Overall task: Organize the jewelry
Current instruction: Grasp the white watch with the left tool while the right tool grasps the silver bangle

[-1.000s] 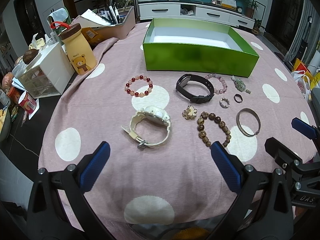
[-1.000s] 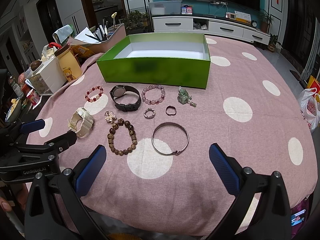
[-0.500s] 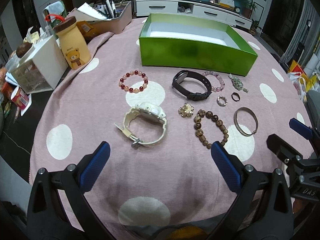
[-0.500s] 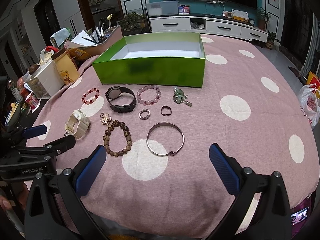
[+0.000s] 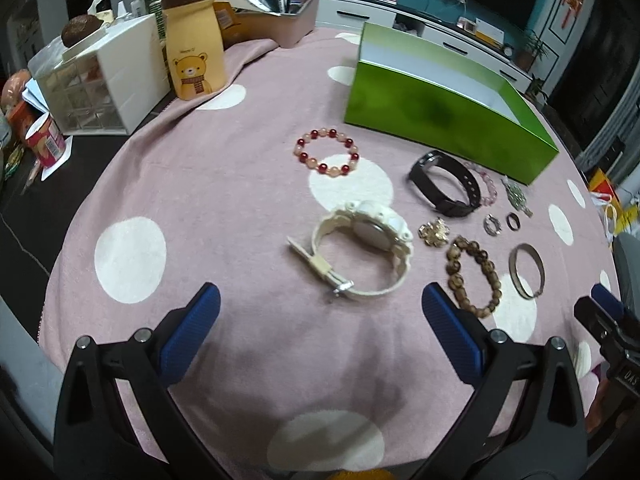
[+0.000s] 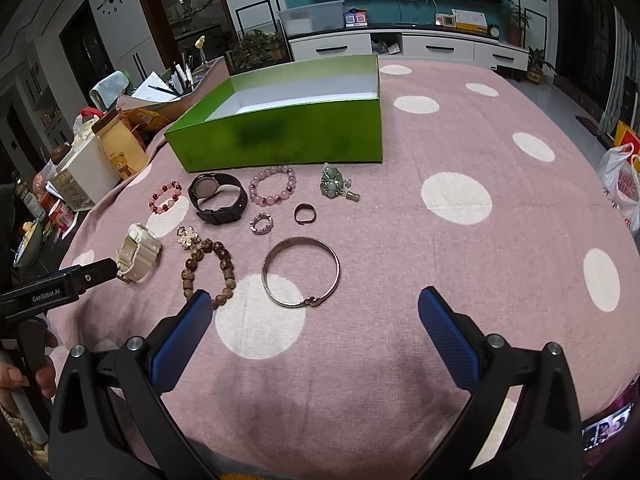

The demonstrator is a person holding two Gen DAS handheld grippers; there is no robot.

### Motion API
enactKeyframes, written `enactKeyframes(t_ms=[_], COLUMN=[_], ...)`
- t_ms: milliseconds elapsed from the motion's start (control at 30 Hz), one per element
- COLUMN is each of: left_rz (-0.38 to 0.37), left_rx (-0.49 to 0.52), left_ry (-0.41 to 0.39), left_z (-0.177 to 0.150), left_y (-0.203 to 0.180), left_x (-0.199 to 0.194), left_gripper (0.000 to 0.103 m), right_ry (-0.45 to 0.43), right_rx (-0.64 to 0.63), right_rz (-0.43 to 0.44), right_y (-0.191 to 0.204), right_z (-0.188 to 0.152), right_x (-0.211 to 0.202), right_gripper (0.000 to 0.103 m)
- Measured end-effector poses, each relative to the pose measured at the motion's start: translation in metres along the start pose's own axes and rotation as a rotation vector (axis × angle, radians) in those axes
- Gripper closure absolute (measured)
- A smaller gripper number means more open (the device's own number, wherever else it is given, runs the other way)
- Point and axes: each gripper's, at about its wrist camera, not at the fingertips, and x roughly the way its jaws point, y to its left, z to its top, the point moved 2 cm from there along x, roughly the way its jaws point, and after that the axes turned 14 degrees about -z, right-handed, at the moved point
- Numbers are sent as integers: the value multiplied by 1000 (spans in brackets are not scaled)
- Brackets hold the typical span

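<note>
Jewelry lies on the pink dotted tablecloth in front of an empty green box (image 5: 448,114) (image 6: 280,136). My left gripper (image 5: 320,316) is open and empty, just short of the cream watch (image 5: 366,250) (image 6: 138,252). My right gripper (image 6: 314,320) is open and empty, just short of the silver bangle (image 6: 301,271) (image 5: 527,271). Around them lie a red bead bracelet (image 5: 327,151), a black watch (image 5: 446,188) (image 6: 218,197), a brown bead bracelet (image 5: 474,276) (image 6: 208,268), a pink bead bracelet (image 6: 273,191), a gold brooch (image 5: 434,232), two rings (image 6: 262,224) (image 6: 305,213) and a green pendant (image 6: 334,183).
At the table's left edge stand a bear-print yellow bottle (image 5: 196,62), a white drawer unit (image 5: 102,84) and a pen tray (image 5: 276,20). The tablecloth (image 6: 460,240) is bare at the right. A plastic bag (image 6: 622,188) hangs off the right side.
My left gripper has moved forward and lower toward the cream watch and turned left. My right gripper has moved a little forward toward the silver bangle. Both stay open.
</note>
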Motion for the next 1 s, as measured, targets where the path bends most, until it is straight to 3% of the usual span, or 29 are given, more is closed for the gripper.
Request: enactKeyframes(t_ms=[100, 200, 400, 700, 800, 933, 1000], left_rz=[5, 19, 37, 0, 5, -1, 0], left_rx=[-2, 6, 64, 149, 167, 169, 166], left_ry=[-14, -23, 36, 122, 117, 106, 100], left_z=[5, 13, 28, 40, 42, 43, 43], left_y=[2, 5, 9, 10, 9, 9, 9], left_x=[2, 5, 28, 54, 57, 59, 59], left_gripper=[2, 11, 30, 63, 68, 78, 86], right_ry=[1, 10, 29, 23, 7, -12, -17], right_rx=[12, 12, -27, -99, -132, -150, -148], right_rz=[5, 8, 12, -24, -48, -74, -77], right_y=[-3, -5, 2, 11, 15, 16, 15], right_z=[0, 0, 2, 9, 10, 12, 12], right_x=[6, 13, 32, 56, 59, 61, 61], right_gripper=[4, 11, 25, 54, 68, 94, 97])
